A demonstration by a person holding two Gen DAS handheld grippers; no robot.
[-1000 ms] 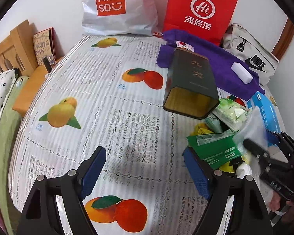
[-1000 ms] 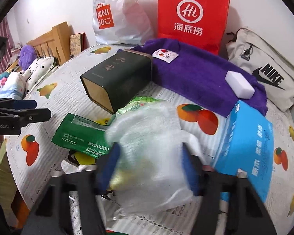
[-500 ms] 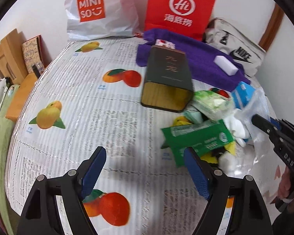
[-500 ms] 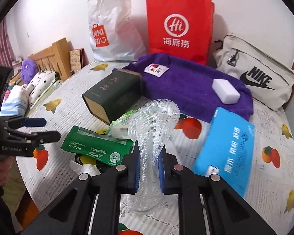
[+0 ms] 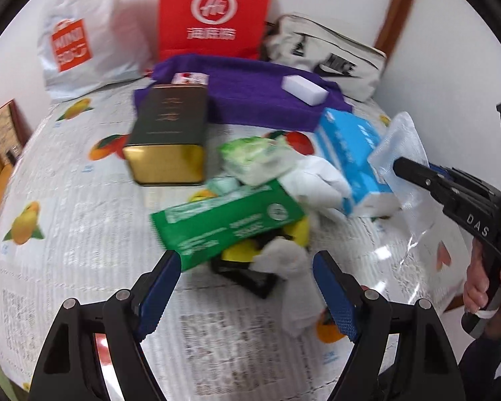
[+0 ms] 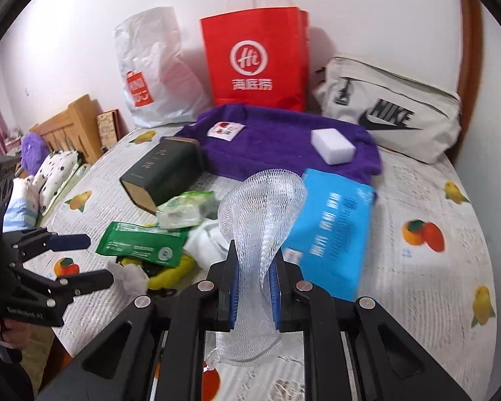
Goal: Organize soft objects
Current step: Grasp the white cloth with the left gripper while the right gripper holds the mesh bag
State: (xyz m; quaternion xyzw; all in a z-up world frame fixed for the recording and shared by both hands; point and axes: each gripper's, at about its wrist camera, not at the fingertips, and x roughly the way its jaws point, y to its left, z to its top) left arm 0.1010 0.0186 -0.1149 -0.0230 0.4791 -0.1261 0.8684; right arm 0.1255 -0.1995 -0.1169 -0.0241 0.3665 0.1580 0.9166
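The left gripper (image 5: 247,287) hangs over the bed (image 5: 66,207) with its jaws wide apart and nothing between them; just ahead of its fingertips lies the heap of soft things, the green packet (image 5: 223,224) nearest with a crumpled white cloth (image 5: 284,260) beside it, and the dark tin (image 5: 168,140) farther ahead to its left. To the right, the right gripper (image 6: 253,287) is clamped on a white mesh bag (image 6: 264,207), which rises from between its pads and hangs below them, with the blue tissue pack (image 6: 330,227) just ahead to its right.
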